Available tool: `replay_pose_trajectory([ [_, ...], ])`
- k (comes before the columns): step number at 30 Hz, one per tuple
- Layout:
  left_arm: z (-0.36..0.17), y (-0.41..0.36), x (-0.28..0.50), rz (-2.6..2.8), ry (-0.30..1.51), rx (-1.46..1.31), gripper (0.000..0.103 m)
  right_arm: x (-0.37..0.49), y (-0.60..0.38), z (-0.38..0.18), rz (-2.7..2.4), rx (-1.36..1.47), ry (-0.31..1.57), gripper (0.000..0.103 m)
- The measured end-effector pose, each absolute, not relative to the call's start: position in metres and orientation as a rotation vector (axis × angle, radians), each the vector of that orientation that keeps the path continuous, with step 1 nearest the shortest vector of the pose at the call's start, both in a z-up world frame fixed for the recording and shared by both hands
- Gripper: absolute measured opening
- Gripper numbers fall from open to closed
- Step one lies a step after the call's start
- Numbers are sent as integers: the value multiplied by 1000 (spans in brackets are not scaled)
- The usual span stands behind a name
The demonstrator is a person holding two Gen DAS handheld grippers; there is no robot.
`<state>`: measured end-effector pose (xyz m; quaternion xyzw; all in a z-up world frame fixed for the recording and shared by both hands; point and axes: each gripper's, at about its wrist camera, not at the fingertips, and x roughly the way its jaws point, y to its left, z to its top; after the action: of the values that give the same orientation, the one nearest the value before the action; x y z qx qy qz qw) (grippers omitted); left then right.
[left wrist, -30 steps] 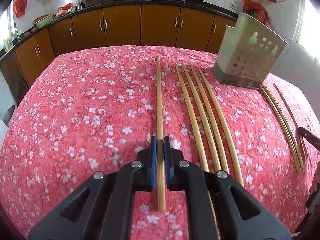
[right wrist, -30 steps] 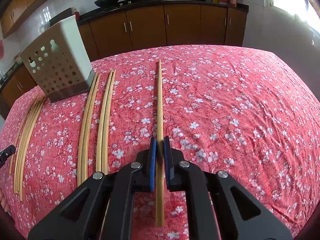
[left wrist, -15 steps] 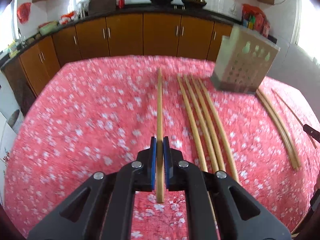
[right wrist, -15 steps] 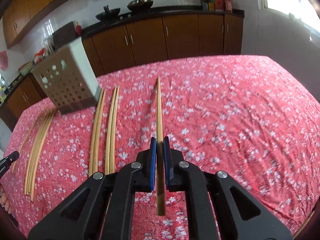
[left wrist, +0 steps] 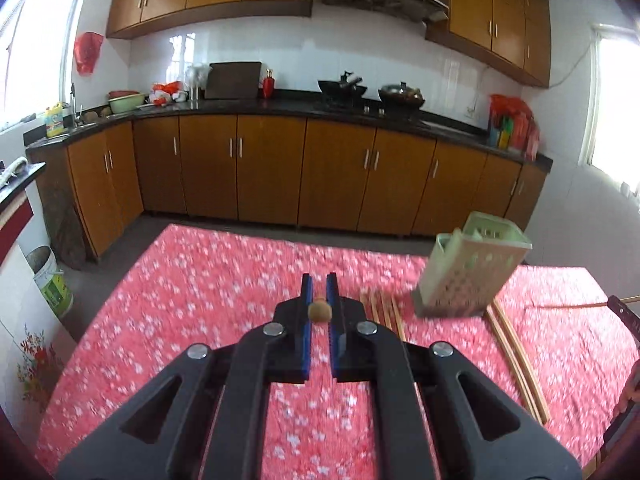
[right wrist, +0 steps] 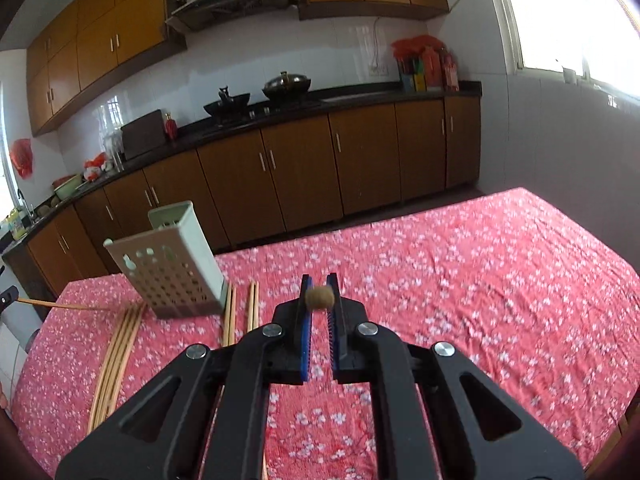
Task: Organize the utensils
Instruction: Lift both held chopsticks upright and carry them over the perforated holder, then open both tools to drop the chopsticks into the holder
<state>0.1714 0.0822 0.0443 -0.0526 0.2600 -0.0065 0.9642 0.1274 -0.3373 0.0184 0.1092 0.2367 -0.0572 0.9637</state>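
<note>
Two wrist views, each showing one chopstick clamped end-on.

Left wrist view: left gripper [left wrist: 319,294] sits at centre frame, its blue-lined fingers [left wrist: 306,316] clenched on a chopstick [left wrist: 319,311] whose round butt end points straight at the lens; the shaft is hidden behind it. Gripper is raised above the surface [left wrist: 208,280], which carries a red floral cloth. Utensil holder [left wrist: 468,276], pale green and perforated, stands at 2 o'clock from the fingers, leaning in the fisheye. Loose chopsticks [left wrist: 382,308] lie on the cloth just right of the fingers, between them and the holder. Second bundle [left wrist: 516,360] lies at 4 o'clock, beside the holder's base. At 3 o'clock, frame edge, the other gripper's tip holds a thin stick [left wrist: 572,306] above the cloth.

Right wrist view: right gripper [right wrist: 319,294] at centre, fingers [right wrist: 306,320] clenched on a second chopstick [right wrist: 320,299], again seen end-on. Holder [right wrist: 176,268] stands at 10 o'clock. Two pairs of sticks [right wrist: 240,316] lie just right of its base; a four-stick bundle [right wrist: 116,356] lies at 8 o'clock. At 9 o'clock, frame edge, the left gripper's stick [right wrist: 60,305] runs toward the holder's base. Image slightly motion-blurred.
</note>
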Motion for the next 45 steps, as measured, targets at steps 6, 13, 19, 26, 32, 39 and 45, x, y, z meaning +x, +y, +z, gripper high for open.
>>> replay_pose_trajectory([
  [6,78,83,188,2,471,-93,8,145,-338,58,-86,227,390,8],
  [13,141,69,189,-43,322,-119,8,149,-316,134,-2,232,175,8],
  [19,201,33,196,-114,146,-187,8,160,-283,164,76,241,31,8],
  [26,200,-19,223,-138,83,-197,8,204,-263,132,99,219,118,8],
  [32,154,-43,261,-159,200,-194,8,220,-262,105,101,244,224,8],
  [39,128,-43,270,-159,284,-191,10,217,-255,103,114,220,249,33],
  [45,136,-17,248,-145,271,-226,25,195,-260,115,94,191,221,54],
])
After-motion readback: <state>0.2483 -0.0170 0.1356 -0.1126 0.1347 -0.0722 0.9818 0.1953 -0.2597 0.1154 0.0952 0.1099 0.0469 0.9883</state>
